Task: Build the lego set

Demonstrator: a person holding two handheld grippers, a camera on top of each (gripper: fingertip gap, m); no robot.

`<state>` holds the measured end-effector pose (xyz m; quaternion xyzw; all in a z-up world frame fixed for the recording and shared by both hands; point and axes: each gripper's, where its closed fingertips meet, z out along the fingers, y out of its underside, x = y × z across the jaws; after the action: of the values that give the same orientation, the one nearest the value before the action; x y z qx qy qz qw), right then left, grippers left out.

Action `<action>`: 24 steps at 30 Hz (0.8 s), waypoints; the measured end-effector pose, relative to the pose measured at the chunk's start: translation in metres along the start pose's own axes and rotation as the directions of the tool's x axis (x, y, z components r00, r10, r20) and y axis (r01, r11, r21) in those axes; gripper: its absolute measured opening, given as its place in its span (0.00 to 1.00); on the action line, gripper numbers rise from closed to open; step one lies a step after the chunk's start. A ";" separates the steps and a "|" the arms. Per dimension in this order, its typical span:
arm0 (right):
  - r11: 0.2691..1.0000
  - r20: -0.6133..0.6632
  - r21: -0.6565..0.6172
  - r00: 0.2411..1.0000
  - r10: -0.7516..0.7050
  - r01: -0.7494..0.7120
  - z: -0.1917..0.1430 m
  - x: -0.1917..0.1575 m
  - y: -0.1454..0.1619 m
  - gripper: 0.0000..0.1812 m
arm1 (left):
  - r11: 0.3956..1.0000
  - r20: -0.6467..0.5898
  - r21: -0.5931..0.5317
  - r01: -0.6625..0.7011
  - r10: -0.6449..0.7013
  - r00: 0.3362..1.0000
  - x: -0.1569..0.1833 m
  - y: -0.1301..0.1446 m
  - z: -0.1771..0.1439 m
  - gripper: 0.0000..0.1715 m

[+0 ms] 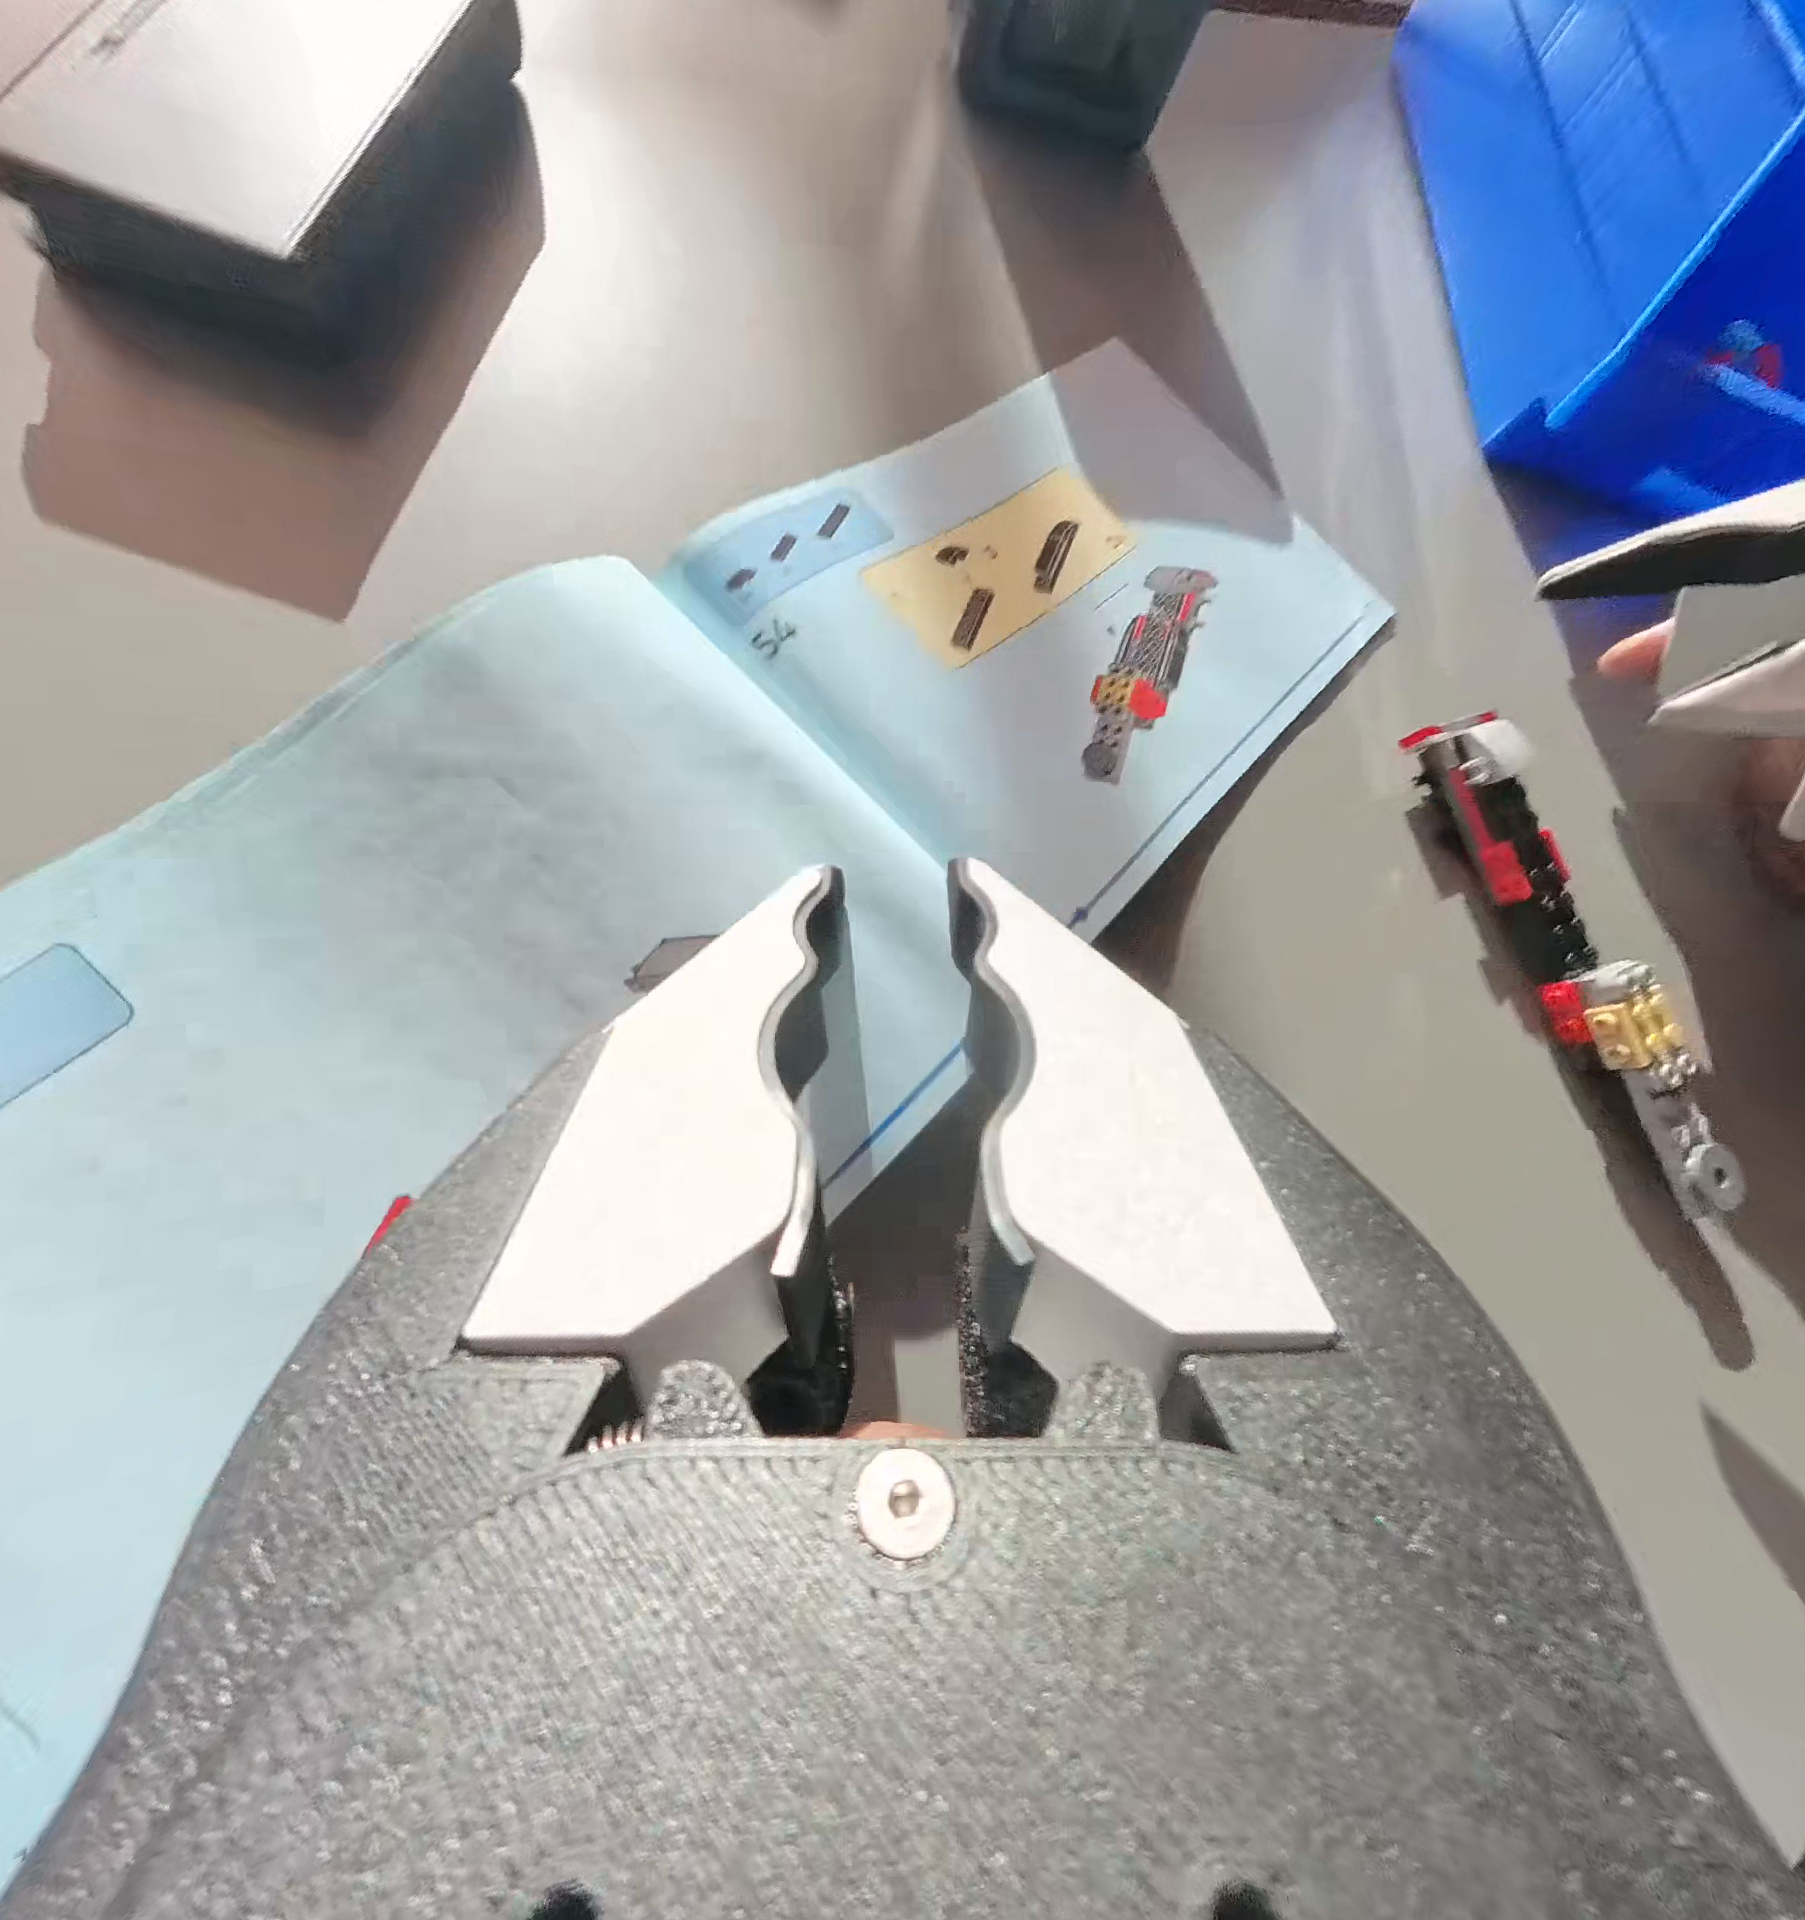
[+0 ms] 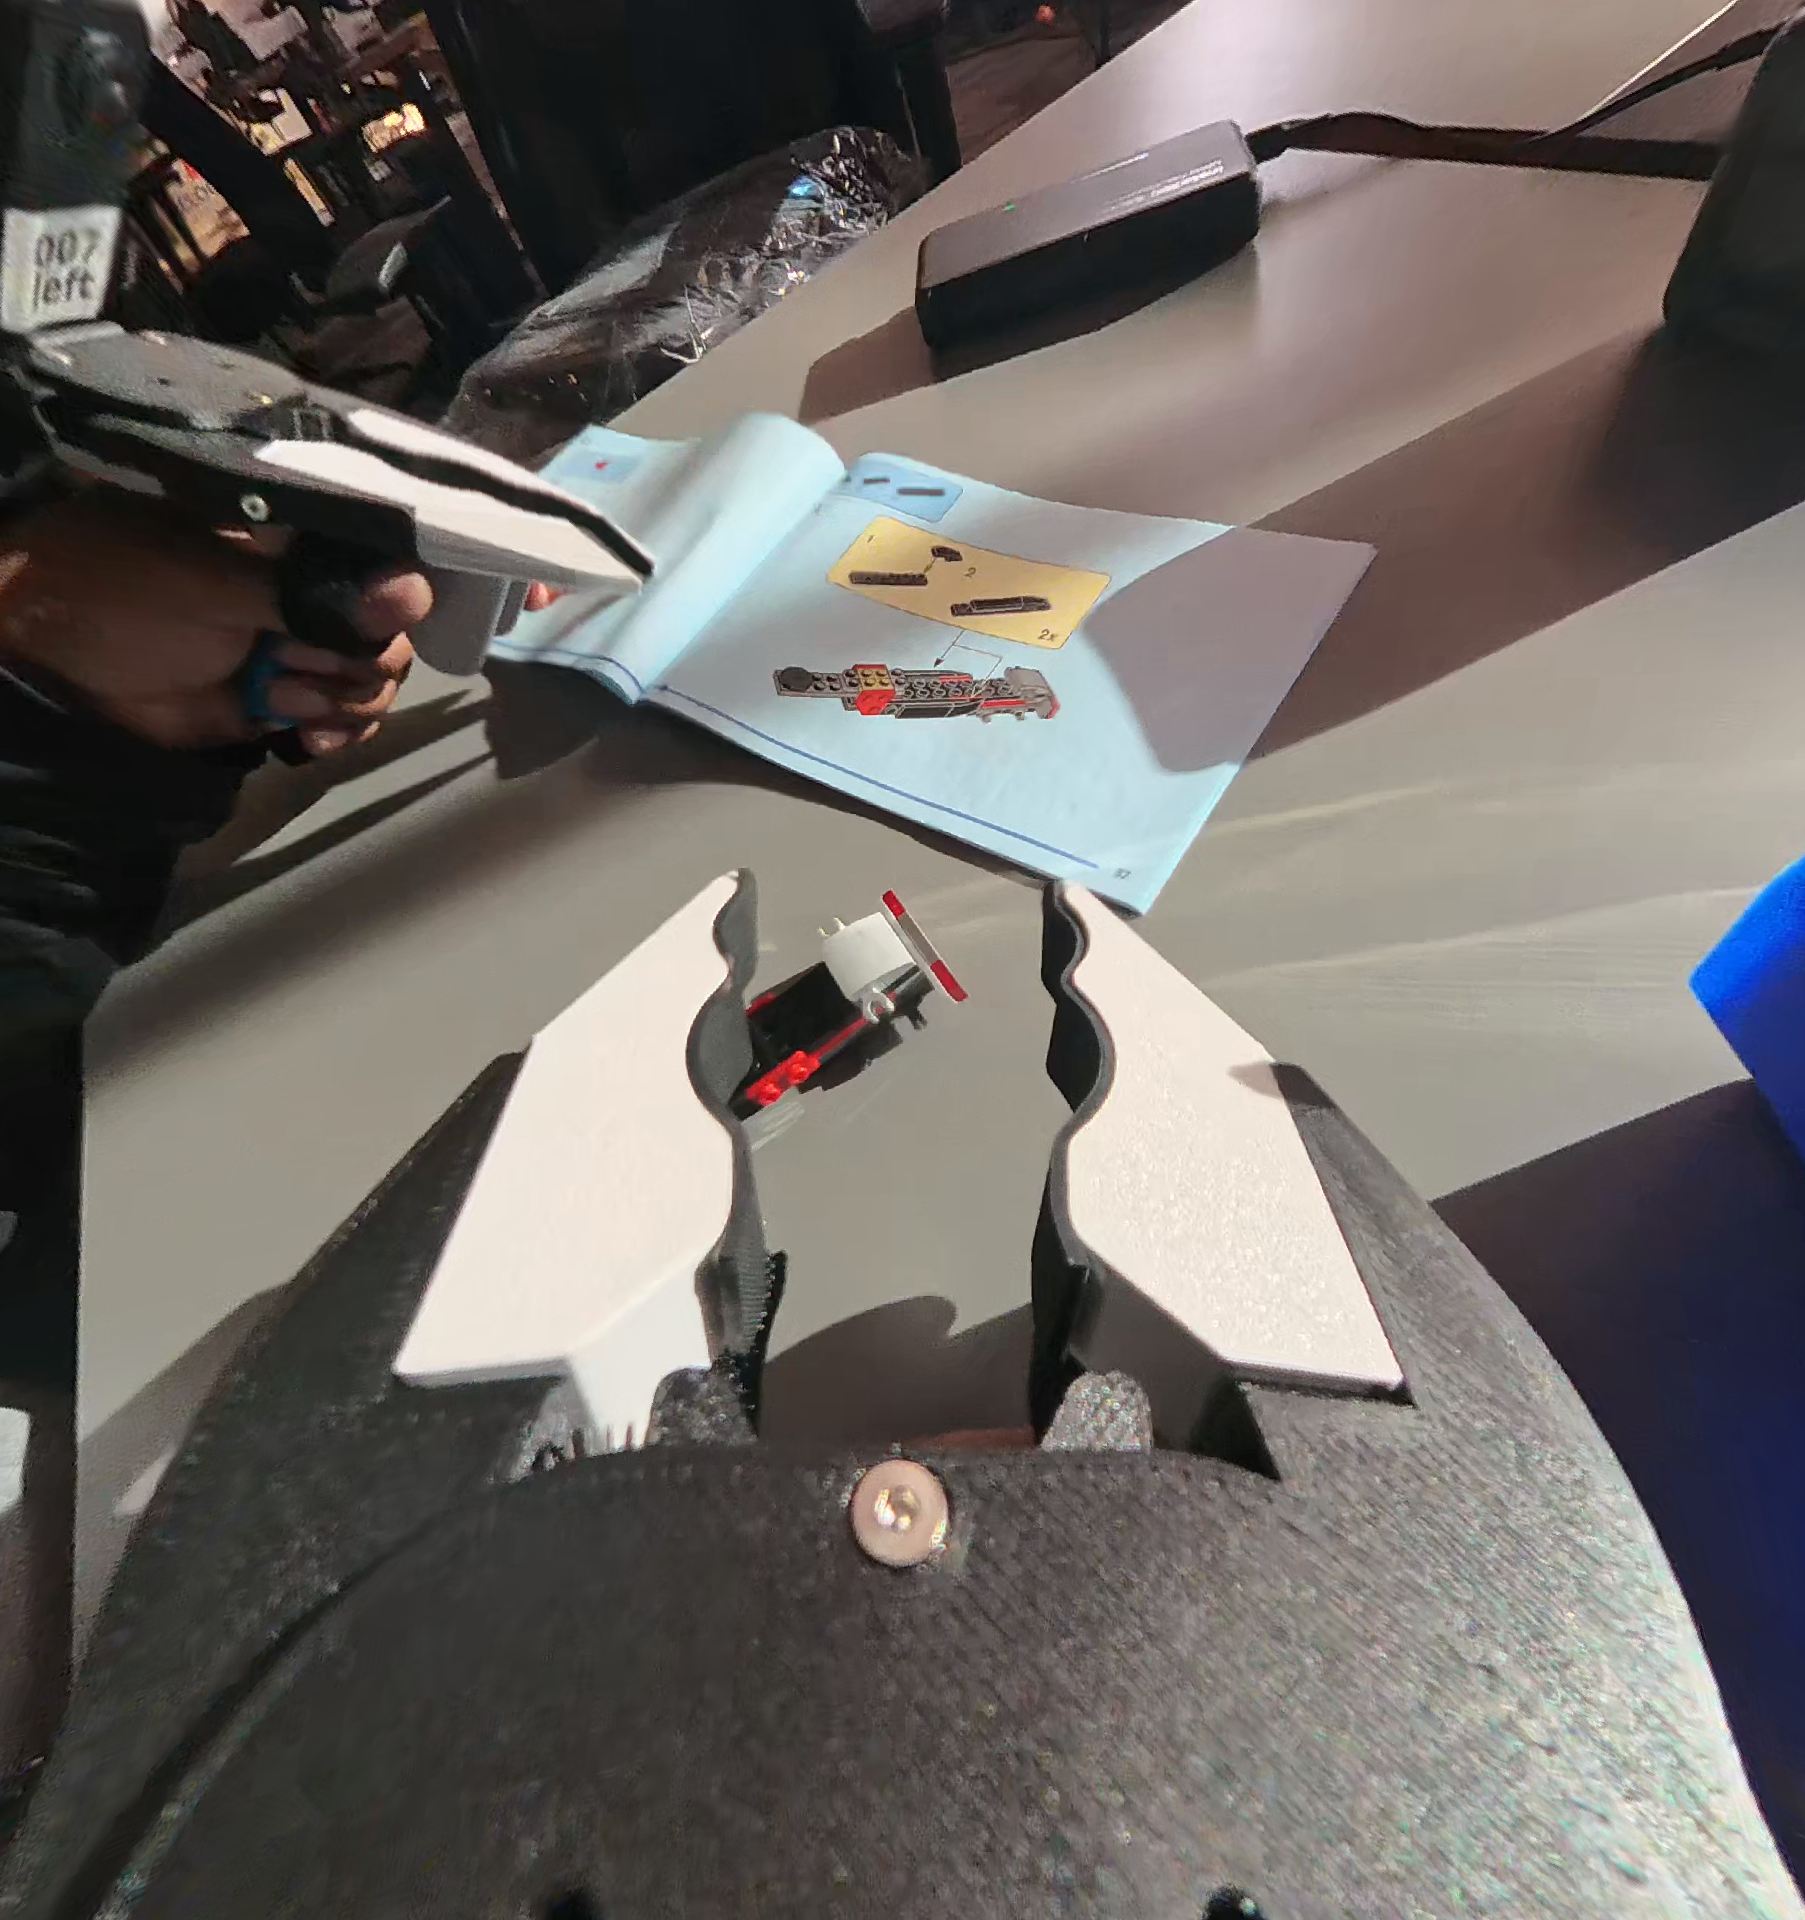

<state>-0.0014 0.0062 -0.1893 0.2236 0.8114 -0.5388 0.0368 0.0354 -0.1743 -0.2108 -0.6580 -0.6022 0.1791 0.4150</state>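
A long, partly built lego model (image 1: 1563,935) of black, red, grey and gold pieces lies on the grey table, right of the open instruction booklet (image 1: 565,831). My left gripper (image 1: 895,883) hovers over the booklet with its jaws a little apart and nothing between them. It also shows in the right wrist view (image 2: 628,561), at the left above the booklet (image 2: 981,727). My right gripper (image 2: 898,894) is wide open and empty, just above the table. The model (image 2: 836,1008) lies ahead between its fingers, close to the left one. The right gripper also shows in the left wrist view (image 1: 1615,649), beyond the model's far end.
A blue plastic bin (image 1: 1604,208) stands at the far right and shows as a blue corner (image 2: 1802,997) in the right wrist view. A flat black box (image 1: 233,135) with a cable (image 2: 1085,239) sits behind the booklet. A dark object (image 2: 1771,208) stands at the back. About 20 cm separates my left fingertips from my right.
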 end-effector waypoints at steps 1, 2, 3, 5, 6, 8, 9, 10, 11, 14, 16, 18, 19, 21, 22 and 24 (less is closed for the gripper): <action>1.000 0.004 0.013 1.000 0.016 -0.016 -0.001 0.001 -0.002 0.31 | 1.000 0.006 -0.006 0.007 -0.007 1.000 -0.003 0.005 -0.004 0.12; 0.999 0.009 0.021 0.999 0.032 -0.032 -0.002 0.002 -0.003 0.31 | 1.000 0.008 -0.002 0.018 -0.018 1.000 -0.005 0.008 -0.008 0.12; 0.999 0.017 0.024 0.999 0.047 -0.048 -0.003 0.003 -0.003 0.31 | 0.999 0.006 0.006 0.033 -0.033 0.999 -0.007 0.010 -0.012 0.12; 0.998 0.029 0.019 0.997 0.066 -0.067 -0.001 0.004 -0.003 0.30 | 0.999 0.006 0.015 0.052 -0.053 0.999 -0.010 0.014 -0.020 0.12; 0.998 0.033 0.012 0.997 0.068 -0.068 0.000 0.004 -0.002 0.30 | 0.998 0.012 0.016 0.055 -0.055 0.998 -0.011 0.016 -0.023 0.12; 0.998 0.031 -0.004 0.998 0.058 -0.057 0.001 0.003 -0.001 0.30 | 0.998 0.021 0.016 0.061 -0.062 0.998 -0.015 0.021 -0.027 0.12; 0.999 0.025 -0.012 0.999 0.048 -0.048 0.002 0.002 0.000 0.30 | 0.998 0.021 0.018 0.067 -0.068 0.997 -0.016 0.023 -0.029 0.12; 0.999 0.018 -0.020 0.999 0.037 -0.037 0.003 0.002 0.001 0.30 | 0.997 0.020 0.021 0.074 -0.075 0.997 -0.018 0.025 -0.031 0.12; 0.999 0.011 -0.027 1.000 0.025 -0.025 0.004 0.002 0.002 0.30 | 0.996 0.018 0.027 0.081 -0.082 0.997 -0.019 0.026 -0.032 0.12; 0.999 -0.015 -0.045 1.000 -0.001 0.000 0.006 0.002 0.005 0.30 | 0.995 0.006 0.065 0.079 -0.079 0.997 -0.020 0.025 -0.040 0.13; 0.999 -0.030 -0.052 1.000 -0.010 0.008 0.007 0.003 0.006 0.30 | 0.996 0.035 0.074 0.051 -0.054 0.998 -0.026 0.027 -0.047 0.13; 0.998 -0.045 -0.055 0.999 -0.015 0.012 0.007 0.004 0.006 0.30 | 0.994 0.071 0.101 0.028 -0.036 0.997 -0.036 0.027 -0.058 0.13; 0.998 -0.051 -0.055 0.999 -0.015 0.012 0.007 0.005 0.006 0.30 | 0.992 0.080 0.120 0.023 -0.033 0.996 -0.040 0.026 -0.065 0.13; 0.998 -0.062 -0.055 0.998 -0.015 0.012 0.007 0.006 0.006 0.30 | 0.985 0.085 0.170 0.029 -0.044 0.995 -0.048 0.024 -0.079 0.14; 0.998 -0.067 -0.056 0.998 -0.015 0.011 0.007 0.006 0.006 0.30 | 0.981 0.083 0.190 0.038 -0.055 0.995 -0.052 0.023 -0.085 0.15; 0.998 -0.075 -0.054 0.997 -0.013 0.009 0.007 0.007 0.006 0.30 | 0.973 0.079 0.228 0.047 -0.066 0.995 -0.058 0.025 -0.096 0.16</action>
<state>-0.0067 0.0042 -0.1997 0.2383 0.8276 -0.5081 0.0095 0.1099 -0.2591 -0.1883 -0.5809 -0.6139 0.2625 0.4656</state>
